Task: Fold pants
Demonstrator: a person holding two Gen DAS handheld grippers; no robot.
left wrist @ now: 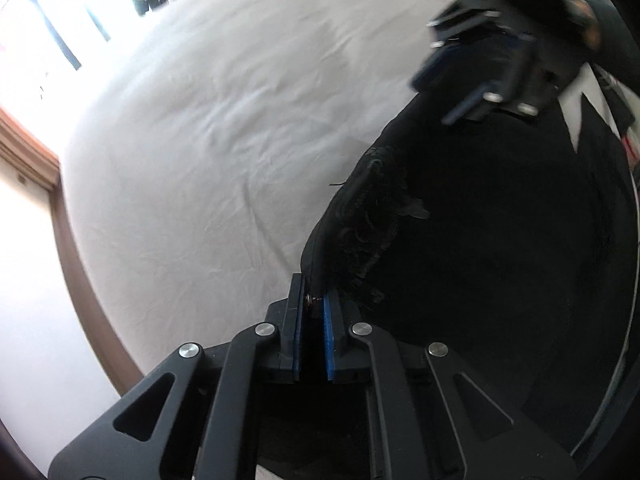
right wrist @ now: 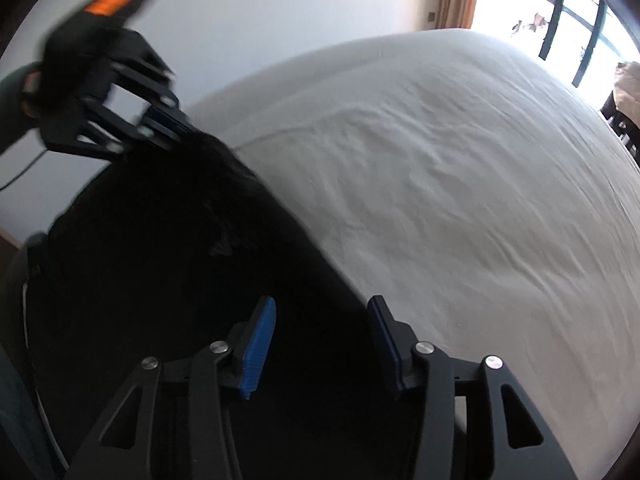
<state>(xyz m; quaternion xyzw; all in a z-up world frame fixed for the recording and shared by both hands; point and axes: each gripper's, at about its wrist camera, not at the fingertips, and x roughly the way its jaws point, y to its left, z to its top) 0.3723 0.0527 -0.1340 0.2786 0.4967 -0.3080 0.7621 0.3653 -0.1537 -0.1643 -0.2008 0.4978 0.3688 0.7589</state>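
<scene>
Surface: a bed [right wrist: 460,168] under a pale, lightly creased sheet; a window [right wrist: 560,12] glares at its far end, and a wooden frame edge [left wrist: 72,240] runs along the left in the left wrist view.

Pants: black pants [left wrist: 480,260] lie on the near part of the bed, right of centre in the left wrist view and left of centre in the right wrist view. They read as one dark mass — I cannot tell waistband from leg, nor how many layers are stacked.

Left tool [left wrist: 313,312]: jaws drawn in to a narrow slit, pinching a frayed black edge of the pants between the blue pads; the cloth rises from the bed to the pads, so that edge is lifted.

Right tool [right wrist: 322,344]: jaws about half apart over the dark cloth, the pads pressing on nothing that shows. Fabric lies below and between them, but a grip is not made. In the left wrist view it appears blurred at the far right, at the far edge of the pants.

Progress: early in a fold, as I judge it. One edge is secured; the second hold is not yet made.

Left to do: probably close the right tool on its edge, carry both edges over the garment, lay them flat — then any further folds.
</scene>
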